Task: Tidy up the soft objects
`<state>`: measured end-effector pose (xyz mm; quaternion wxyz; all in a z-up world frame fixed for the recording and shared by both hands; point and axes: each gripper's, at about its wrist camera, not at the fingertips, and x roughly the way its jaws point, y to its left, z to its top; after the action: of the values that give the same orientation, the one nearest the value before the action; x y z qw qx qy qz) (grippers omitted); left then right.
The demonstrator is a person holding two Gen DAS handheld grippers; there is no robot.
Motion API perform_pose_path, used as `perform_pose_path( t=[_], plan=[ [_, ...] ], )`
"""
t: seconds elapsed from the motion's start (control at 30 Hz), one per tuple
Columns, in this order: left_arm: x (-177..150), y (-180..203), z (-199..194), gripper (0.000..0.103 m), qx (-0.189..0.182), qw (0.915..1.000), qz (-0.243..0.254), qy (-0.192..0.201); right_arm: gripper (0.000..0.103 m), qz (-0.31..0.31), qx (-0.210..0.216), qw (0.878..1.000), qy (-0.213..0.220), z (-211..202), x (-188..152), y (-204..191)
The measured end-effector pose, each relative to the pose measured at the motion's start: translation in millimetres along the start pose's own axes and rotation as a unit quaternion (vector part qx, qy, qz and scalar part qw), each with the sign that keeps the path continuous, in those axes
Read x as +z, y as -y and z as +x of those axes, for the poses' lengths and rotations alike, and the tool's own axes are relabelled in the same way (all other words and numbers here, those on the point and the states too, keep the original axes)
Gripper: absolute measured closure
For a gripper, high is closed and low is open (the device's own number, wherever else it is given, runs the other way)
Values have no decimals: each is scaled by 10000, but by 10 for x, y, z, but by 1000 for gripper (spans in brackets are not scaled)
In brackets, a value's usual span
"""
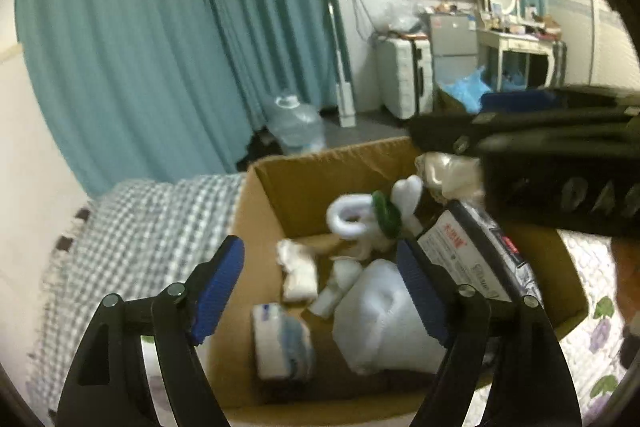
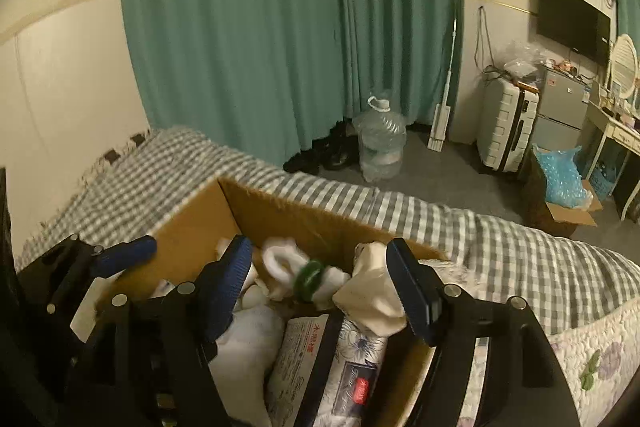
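Soft things fill the open cardboard box (image 1: 304,187) standing on the bed: a lumpy white plush toy (image 1: 380,319), a white ring-shaped toy with a green band (image 1: 352,217), a folded cream cloth (image 1: 298,269), a small wrapped tissue pack (image 1: 280,339) and a glossy plastic-wrapped package (image 2: 320,367) with a floral print. A crumpled cream cloth (image 2: 370,291) lies against the box's far right corner. The left gripper (image 1: 320,291) hangs over the box with its ribbed blue fingers (image 1: 218,287) spread wide, holding nothing. The right gripper (image 2: 320,287) is likewise released, empty, above the same pile. Gray checked bedding (image 2: 500,247) surrounds the box's stiff brown walls, with open blanket beyond its left edge.
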<state>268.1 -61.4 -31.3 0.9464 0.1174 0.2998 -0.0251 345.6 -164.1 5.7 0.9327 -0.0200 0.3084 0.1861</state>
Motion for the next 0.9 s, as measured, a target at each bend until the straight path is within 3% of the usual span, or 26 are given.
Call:
perform_pose_path(
  t=[0.03, 0.17, 0.33, 0.43, 0.57, 0.63, 0.8, 0.9],
  plan=[
    [29, -11, -61, 23, 213, 9998, 1, 62, 33, 8, -33, 10000, 45, -63, 25, 5],
    [218, -66, -528, 23, 336, 9987, -107, 360, 33, 11, -160, 9995, 257, -512, 188, 28],
    [481, -145, -1446, 23, 459, 9928, -251, 1079, 33, -59, -324, 9966, 758, -1376, 477, -33],
    [583, -178, -2161, 23, 560, 9831, -367, 1705, 32, -126, -465, 9928, 1096, -2027, 602, -119],
    [548, -221, -2909, 14, 593, 9664, -532, 2445, 16, -240, -646, 9834, 1678, -2962, 548, -254],
    [482, -248, -3189, 13, 578, 9602, -614, 2661, 1, -255, -697, 9792, 1888, -3324, 468, -310],
    [237, -227, -3519, 11, 563, 9484, -513, 3077, 0, -127, -744, 9675, 2414, -3911, 166, -377],
    [77, -218, -3451, 10, 599, 9477, -432, 3105, 0, -13, -720, 9645, 2539, -3993, -55, -421]
  ],
)
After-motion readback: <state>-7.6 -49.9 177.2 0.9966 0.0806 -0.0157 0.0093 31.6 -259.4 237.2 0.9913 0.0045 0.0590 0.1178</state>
